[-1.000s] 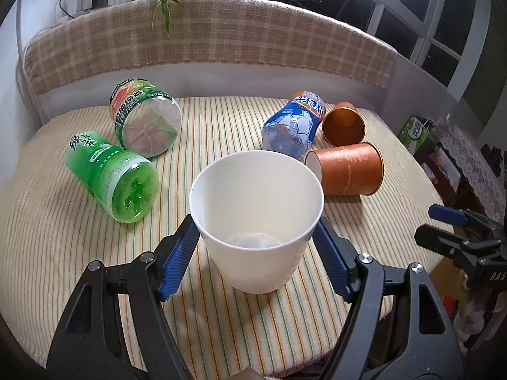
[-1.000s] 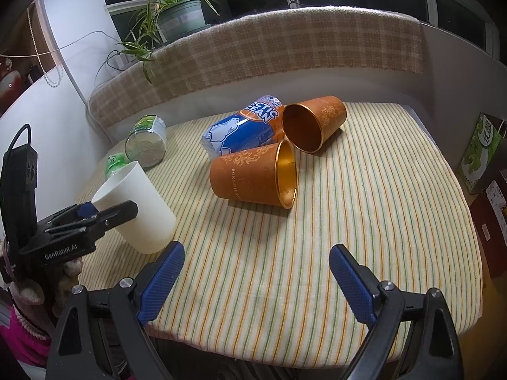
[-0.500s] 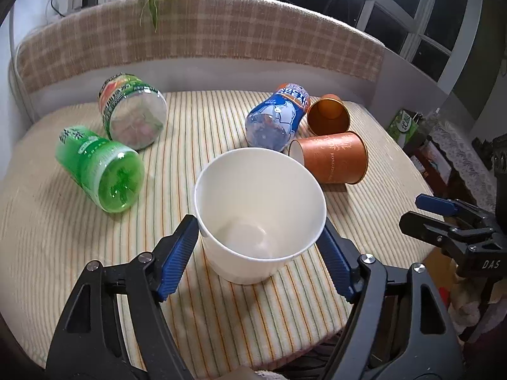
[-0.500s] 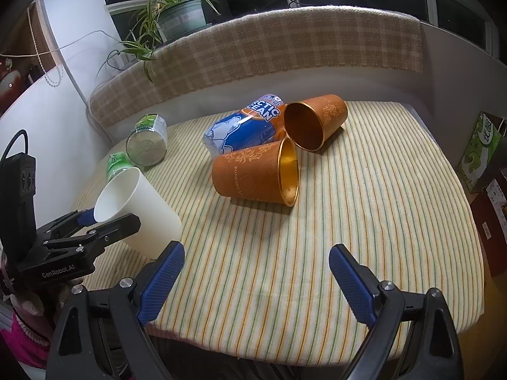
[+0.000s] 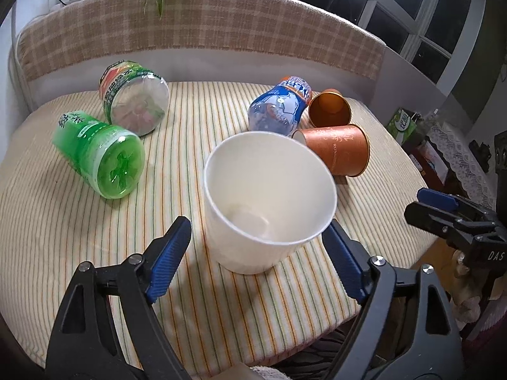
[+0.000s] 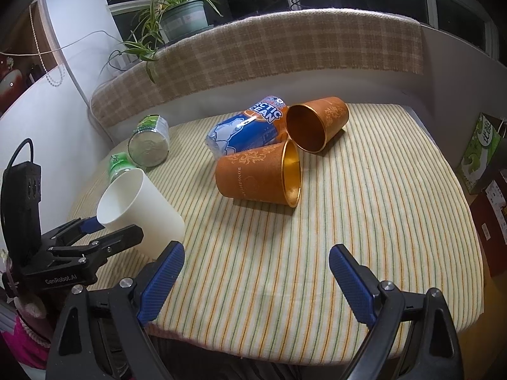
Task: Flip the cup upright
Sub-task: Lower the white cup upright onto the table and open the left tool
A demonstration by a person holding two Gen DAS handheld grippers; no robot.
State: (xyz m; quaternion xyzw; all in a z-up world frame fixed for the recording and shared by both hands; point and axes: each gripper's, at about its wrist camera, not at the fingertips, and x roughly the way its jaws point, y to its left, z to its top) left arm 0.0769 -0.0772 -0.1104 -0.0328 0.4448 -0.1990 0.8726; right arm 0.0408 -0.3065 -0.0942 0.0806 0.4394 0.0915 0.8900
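Note:
A white paper cup [image 5: 269,202] sits between the fingers of my left gripper [image 5: 256,259], tilted with its mouth toward the camera and its base on the striped tablecloth. The left pad stands slightly off its wall; the right pad is at its rim. In the right wrist view the cup [image 6: 142,212] leans at the table's left front, with the left gripper [image 6: 104,234] at it. My right gripper [image 6: 256,281] is open and empty over the table's front edge. Two orange cups [image 6: 263,175] [image 6: 317,126] lie on their sides mid-table.
A blue bottle [image 5: 279,110], a green bottle [image 5: 98,155] and a clear green-labelled bottle [image 5: 133,104] lie on the striped table [image 6: 380,221]. A checked backrest [image 5: 221,31] runs behind. A potted plant [image 6: 180,15] stands on the sill. Boxes [image 6: 481,152] stand at the right.
The left gripper has tipped the white cup further forward and lowered it to the cloth; its left pad has come slightly off the cup wall. The right gripper has stayed still.

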